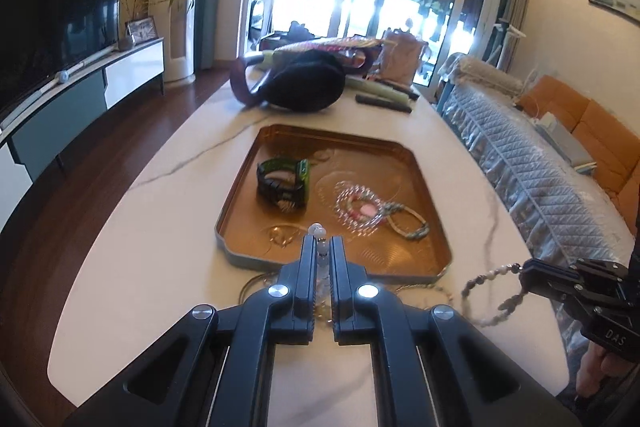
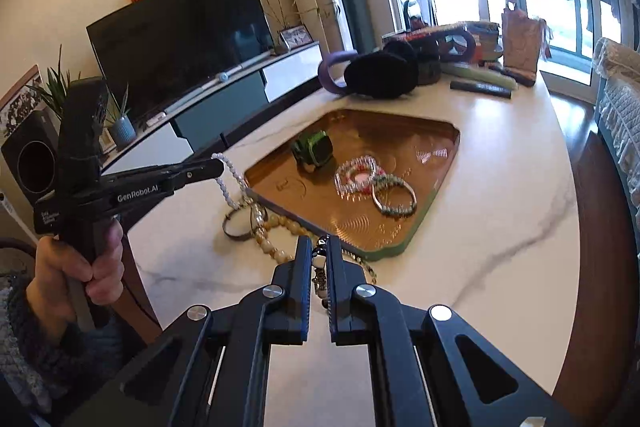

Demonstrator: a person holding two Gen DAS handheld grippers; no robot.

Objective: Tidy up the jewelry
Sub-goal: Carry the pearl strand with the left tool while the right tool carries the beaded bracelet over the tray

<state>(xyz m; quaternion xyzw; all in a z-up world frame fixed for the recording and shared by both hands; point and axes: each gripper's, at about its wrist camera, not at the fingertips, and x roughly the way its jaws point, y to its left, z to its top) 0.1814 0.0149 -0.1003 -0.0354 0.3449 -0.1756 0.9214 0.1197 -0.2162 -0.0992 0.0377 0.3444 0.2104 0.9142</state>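
Bracelets hang downward (loops vertical), each gripper's fingers [image 1: 307, 251] clamped on one.

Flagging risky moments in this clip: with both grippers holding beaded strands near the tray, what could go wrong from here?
1. The white bead strand in the left gripper trails down into the loose jewelry pile beside the copper tray; lifting may snag and drag pieces.
2. The right gripper pinches its beaded bracelet only at one point, so it could slip.
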